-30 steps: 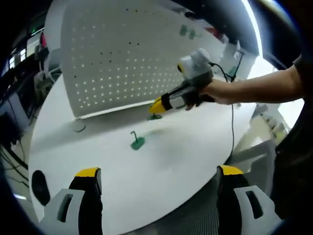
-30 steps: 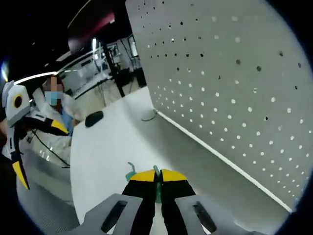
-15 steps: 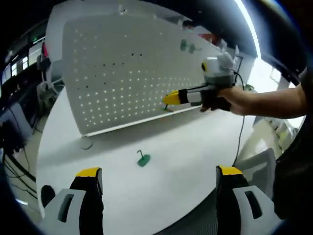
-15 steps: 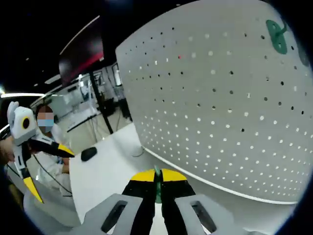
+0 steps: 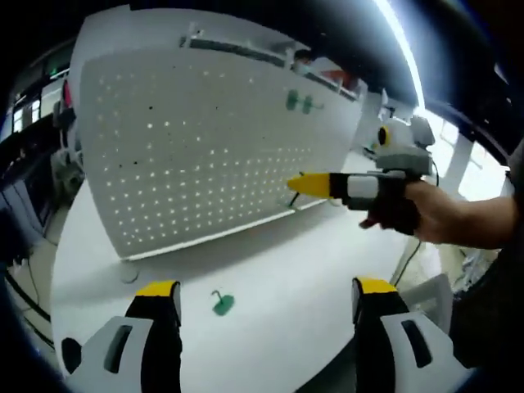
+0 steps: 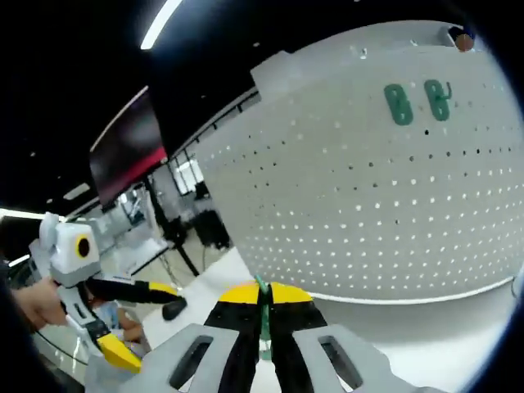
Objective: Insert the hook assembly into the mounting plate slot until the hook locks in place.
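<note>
Large white perforated metal pegboard [image 5: 205, 155] standing upright along the far side of a round white table [image 5: 311, 286]; same board [image 6: 393, 213] looming ahead in the right gripper view, above the tabletop [image 6: 426, 360]. Two green plastic hooks already mounted side by side high on the board [image 6: 417, 102], also seen as small green marks near its upper edge [image 5: 299, 101].

Right gripper [image 5: 299, 185], yellow-tipped with black and grey body, held in a hand [image 5: 430, 217], tips close to the board's lower part, touching or not unclear. In its own view [image 6: 263, 288], jaws pressed nearly together on a thin green hook piece [image 6: 264, 323] standing upright between the pads.

Left gripper [image 5: 260, 288] low over the table's near edge, jaws spread wide, nothing between them. Seen also at the left of the right gripper view [image 6: 135, 323], with a hand [image 6: 33, 299] behind it.

One small green hook with flat base [image 5: 221, 304] lying loose on the table between the left gripper's jaws and the board, apart from both.
</note>
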